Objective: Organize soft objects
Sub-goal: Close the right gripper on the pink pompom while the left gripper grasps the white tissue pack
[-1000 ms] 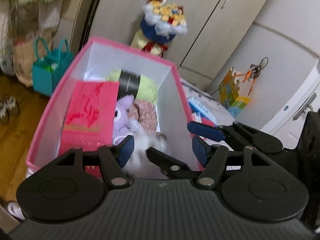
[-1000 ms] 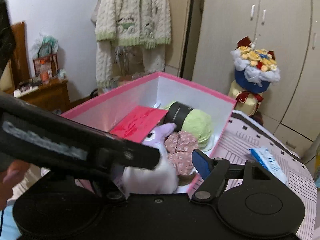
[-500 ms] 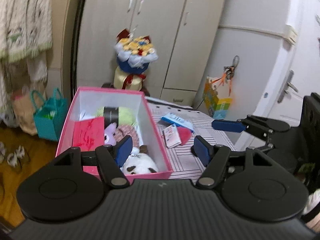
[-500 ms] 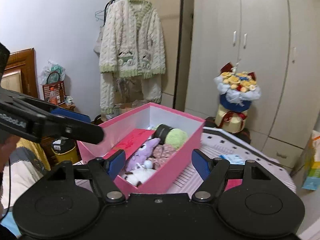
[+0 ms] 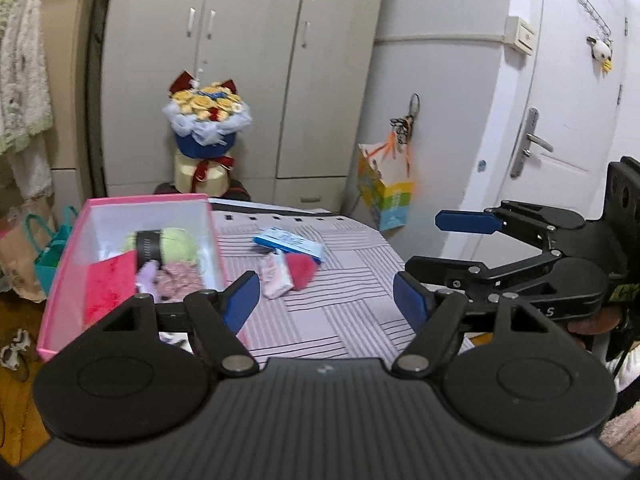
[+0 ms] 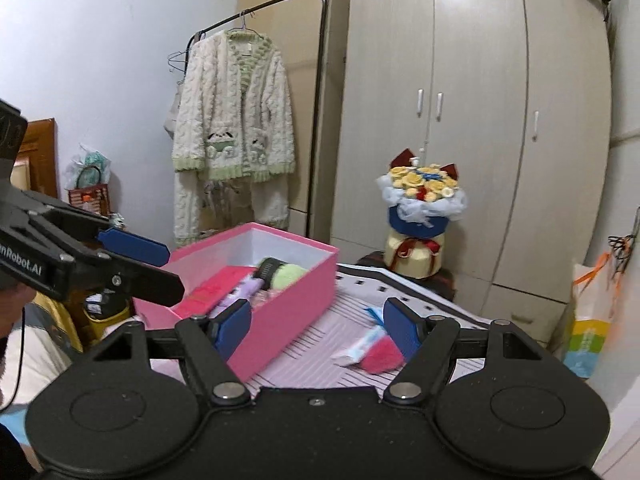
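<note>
Soft toys fill the pink box (image 5: 132,204) while left claw (image 5: 326,300) and right claw (image 6: 318,326) gape wide, holding nothing.

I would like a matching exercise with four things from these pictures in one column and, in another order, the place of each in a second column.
1. green yarn ball with black band
2. red fuzzy soft item
3. yellow flower bouquet in blue wrap
4. cream knitted cardigan

a. on the striped cloth, outside the box
b. hanging on the clothes rail
c. inside the pink box
d. in front of the wardrobe doors

Pairs: 1-c, 2-a, 3-d, 4-b
</note>
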`<state>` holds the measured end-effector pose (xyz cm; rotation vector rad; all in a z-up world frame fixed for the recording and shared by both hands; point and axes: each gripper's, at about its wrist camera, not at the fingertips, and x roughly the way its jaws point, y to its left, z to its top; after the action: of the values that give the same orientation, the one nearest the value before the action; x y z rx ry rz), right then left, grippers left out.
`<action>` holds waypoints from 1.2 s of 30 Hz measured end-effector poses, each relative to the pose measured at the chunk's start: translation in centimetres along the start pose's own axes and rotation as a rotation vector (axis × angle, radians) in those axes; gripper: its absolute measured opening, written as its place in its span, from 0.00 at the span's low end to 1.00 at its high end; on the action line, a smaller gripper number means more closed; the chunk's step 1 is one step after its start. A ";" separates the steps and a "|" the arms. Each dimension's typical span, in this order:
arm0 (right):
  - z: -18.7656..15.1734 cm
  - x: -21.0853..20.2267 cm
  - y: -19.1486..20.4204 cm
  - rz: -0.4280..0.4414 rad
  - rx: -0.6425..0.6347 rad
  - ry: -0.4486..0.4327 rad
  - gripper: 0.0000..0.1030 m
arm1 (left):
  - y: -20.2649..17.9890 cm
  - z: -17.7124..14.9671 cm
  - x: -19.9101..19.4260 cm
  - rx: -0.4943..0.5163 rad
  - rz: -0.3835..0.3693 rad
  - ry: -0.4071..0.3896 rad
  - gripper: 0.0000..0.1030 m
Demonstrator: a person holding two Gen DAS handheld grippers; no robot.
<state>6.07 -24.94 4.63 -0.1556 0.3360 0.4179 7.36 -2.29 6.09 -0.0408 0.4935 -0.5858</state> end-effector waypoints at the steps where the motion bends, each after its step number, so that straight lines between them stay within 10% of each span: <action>1: -0.5 -0.1 -0.6 -0.008 0.004 -0.005 0.75 | -0.2 0.0 0.7 -0.002 -0.010 0.010 0.71; 20: -6.3 11.5 -10.4 0.110 0.321 0.235 0.63 | -3.6 -3.6 13.8 0.167 0.121 0.002 0.69; 36: -8.4 21.3 -15.9 0.143 0.601 0.331 0.59 | 1.7 -4.7 24.1 -0.140 0.323 -0.008 0.57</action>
<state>28.67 -33.24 -9.36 0.3937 0.7858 0.4155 23.43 -13.37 -8.81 -0.0942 0.5199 -0.2345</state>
